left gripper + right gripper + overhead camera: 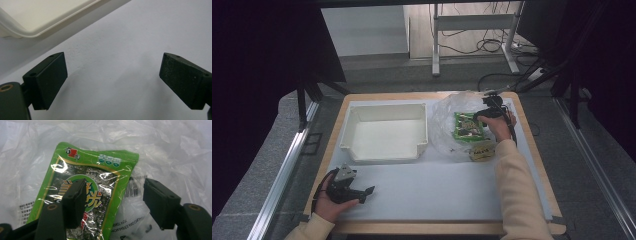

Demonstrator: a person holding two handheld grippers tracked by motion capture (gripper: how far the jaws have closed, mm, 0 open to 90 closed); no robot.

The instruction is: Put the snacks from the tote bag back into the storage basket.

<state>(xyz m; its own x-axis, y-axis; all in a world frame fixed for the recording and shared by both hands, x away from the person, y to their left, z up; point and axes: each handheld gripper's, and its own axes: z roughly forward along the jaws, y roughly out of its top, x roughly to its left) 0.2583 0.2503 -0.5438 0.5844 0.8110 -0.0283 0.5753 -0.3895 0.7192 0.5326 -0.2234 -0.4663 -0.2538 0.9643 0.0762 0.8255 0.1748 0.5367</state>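
A green seaweed snack packet (pixel 105 167) lies on a crumpled clear plastic bag (pixel 175 150) at the table's back right, where the high view shows the packet (pixel 466 126) inside the bag (pixel 444 127). My right gripper (pixel 115 183) hangs just above it, open. One jaw is over the packet's printed face, the other beyond its right edge over the bag, and that edge lies in the gap. In the high view the right gripper (pixel 479 117) sits at the packet's far right corner. My left gripper (pixel 368 194) rests open at the front left, with bare white cover between its jaws (pixel 112 67).
An empty white plastic tray (pixel 384 152) stands at the back left; its rim (pixel 37 27) lies just beyond the left jaws. A yellowish packet (pixel 482 150) lies at the bag's near edge. A white sheet (pixel 432 190) covers the wooden table.
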